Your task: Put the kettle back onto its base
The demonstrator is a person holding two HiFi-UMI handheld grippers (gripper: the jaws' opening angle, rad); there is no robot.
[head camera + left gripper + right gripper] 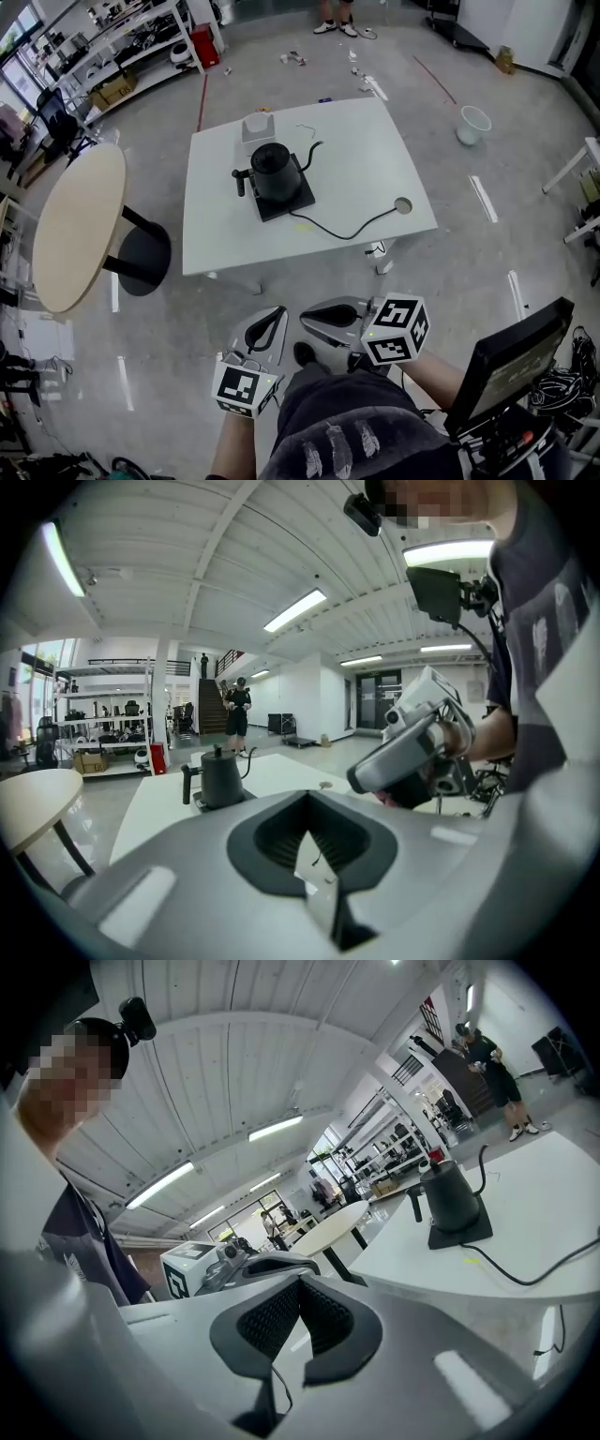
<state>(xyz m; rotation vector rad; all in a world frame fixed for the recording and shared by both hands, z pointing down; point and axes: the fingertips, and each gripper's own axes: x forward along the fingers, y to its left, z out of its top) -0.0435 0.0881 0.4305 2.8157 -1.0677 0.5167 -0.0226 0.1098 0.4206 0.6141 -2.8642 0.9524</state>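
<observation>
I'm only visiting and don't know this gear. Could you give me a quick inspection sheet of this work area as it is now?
Surface: white table with a round hole near one corner.
Job's things: black kettle stands upright on its square base.
Clutter: small white box on the table behind the kettle.
Grippers: left gripper and right gripper are held near the person's body, away from the table. Both have their jaws together and hold nothing.
Cables: black cord runs from the base to the hole.
Surroundings: round wooden table, white bucket on the floor, shelves, and a person's feet beyond the table.
</observation>
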